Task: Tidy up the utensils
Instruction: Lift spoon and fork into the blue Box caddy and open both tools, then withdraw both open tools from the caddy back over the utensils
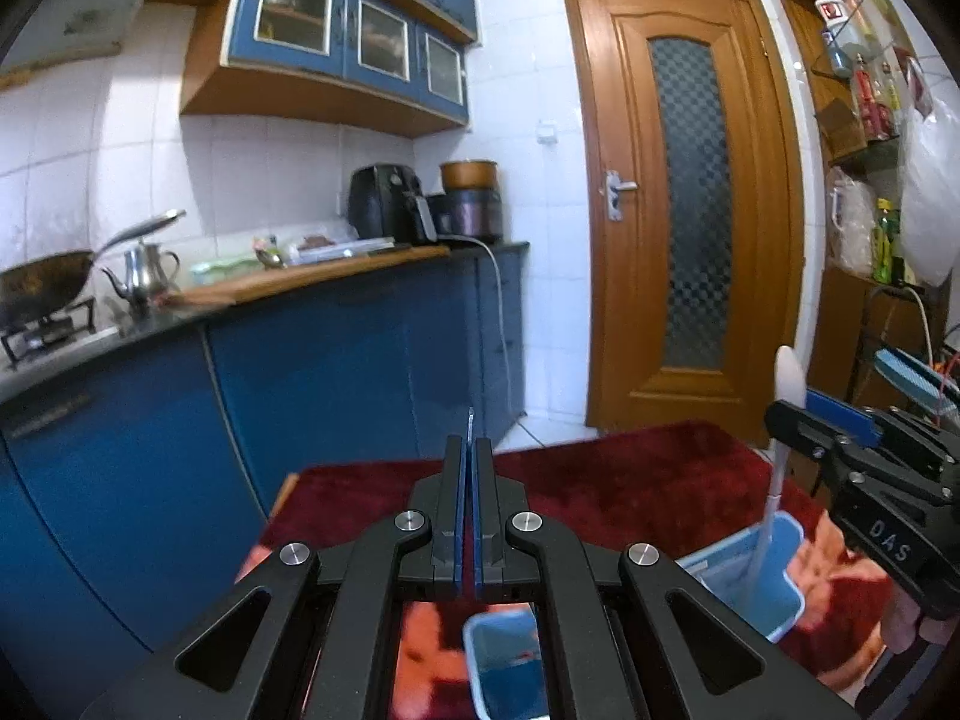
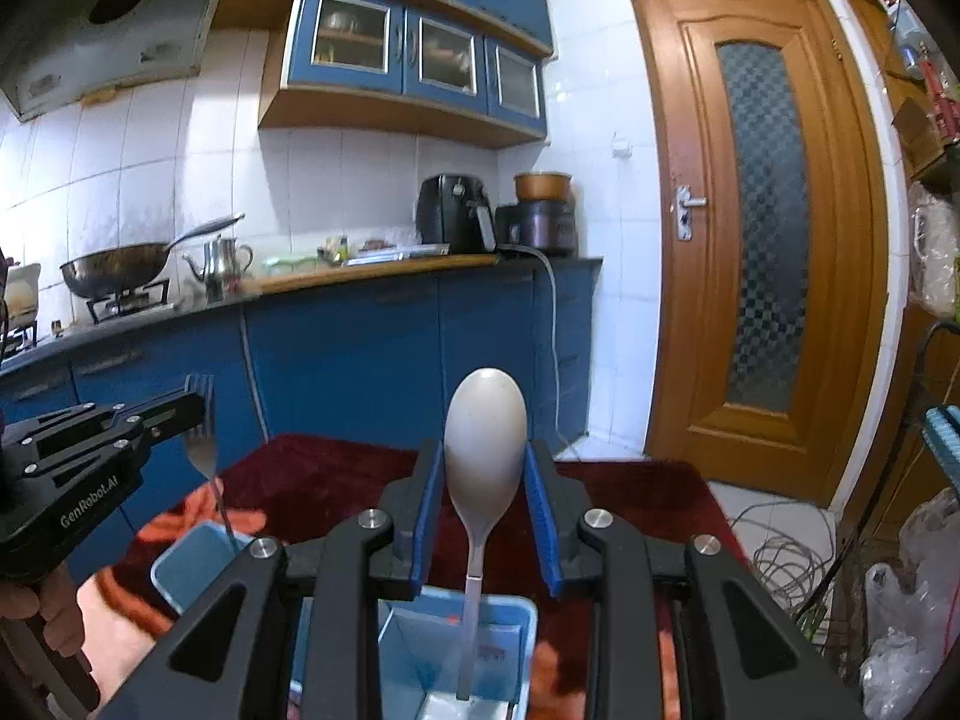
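Covering the table, a dark red cloth (image 2: 336,468) is lying under everything, with the kitchen's blue cabinets (image 1: 336,360) standing behind the cloth. On the cloth two light blue bins are sitting near each other: the left bin (image 2: 192,564) toward the cloth's left side and the right bin (image 2: 510,624) nearer its middle. Above the cloth the right gripper (image 2: 485,468) is clamping a grey spoon (image 2: 485,432) by the edges of its bowl, bowl upward, with the handle hanging down into the right bin. The left gripper (image 1: 470,468) is pinching a metal fork (image 2: 201,444) with its jaws pressed together on the thin neck, tines up, and the fork's handle is reaching down into the left bin
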Demonstrator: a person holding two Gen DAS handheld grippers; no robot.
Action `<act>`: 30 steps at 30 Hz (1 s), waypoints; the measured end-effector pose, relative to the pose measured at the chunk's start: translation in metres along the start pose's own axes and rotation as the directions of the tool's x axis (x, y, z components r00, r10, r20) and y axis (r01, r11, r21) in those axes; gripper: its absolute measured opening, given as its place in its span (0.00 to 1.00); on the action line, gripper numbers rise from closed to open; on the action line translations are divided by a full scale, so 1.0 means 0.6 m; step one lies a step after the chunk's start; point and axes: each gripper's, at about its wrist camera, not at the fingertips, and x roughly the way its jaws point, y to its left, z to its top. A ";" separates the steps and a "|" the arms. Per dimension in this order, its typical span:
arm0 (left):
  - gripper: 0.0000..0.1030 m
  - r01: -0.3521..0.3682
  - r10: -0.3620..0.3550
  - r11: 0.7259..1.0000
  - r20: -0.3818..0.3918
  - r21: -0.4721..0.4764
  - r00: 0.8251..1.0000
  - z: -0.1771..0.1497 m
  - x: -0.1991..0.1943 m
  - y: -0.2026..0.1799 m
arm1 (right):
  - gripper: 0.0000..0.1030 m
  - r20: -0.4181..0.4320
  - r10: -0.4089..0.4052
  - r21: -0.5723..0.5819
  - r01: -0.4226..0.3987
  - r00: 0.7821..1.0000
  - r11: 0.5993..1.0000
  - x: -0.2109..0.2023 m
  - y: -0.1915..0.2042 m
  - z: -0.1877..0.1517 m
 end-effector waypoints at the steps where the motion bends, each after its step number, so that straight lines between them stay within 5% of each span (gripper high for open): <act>1: 0.01 0.008 -0.008 1.000 -0.007 0.000 1.000 -0.004 0.002 -0.002 | 0.30 -0.013 0.006 0.001 -0.006 1.000 1.000 0.002 -0.001 -0.003; 8: 0.04 0.066 -0.066 0.998 -0.051 -0.007 0.997 -0.032 0.004 -0.018 | 0.34 -0.091 0.058 0.042 -0.055 0.994 0.998 0.005 -0.006 -0.018; 12: 0.19 0.062 -0.063 0.998 -0.045 -0.013 0.997 -0.033 -0.016 -0.019 | 0.38 -0.091 0.078 0.060 -0.072 0.993 0.996 -0.017 -0.007 -0.012; 23: 0.20 0.098 -0.101 0.995 -0.073 -0.036 0.992 -0.022 -0.087 -0.006 | 0.43 -0.076 0.080 0.058 -0.076 0.994 0.995 -0.107 0.005 0.016; 30: 0.20 0.117 -0.118 0.993 -0.104 -0.022 0.988 -0.021 -0.150 -0.008 | 0.45 -0.157 0.086 0.056 -0.078 0.984 0.995 -0.157 0.015 0.017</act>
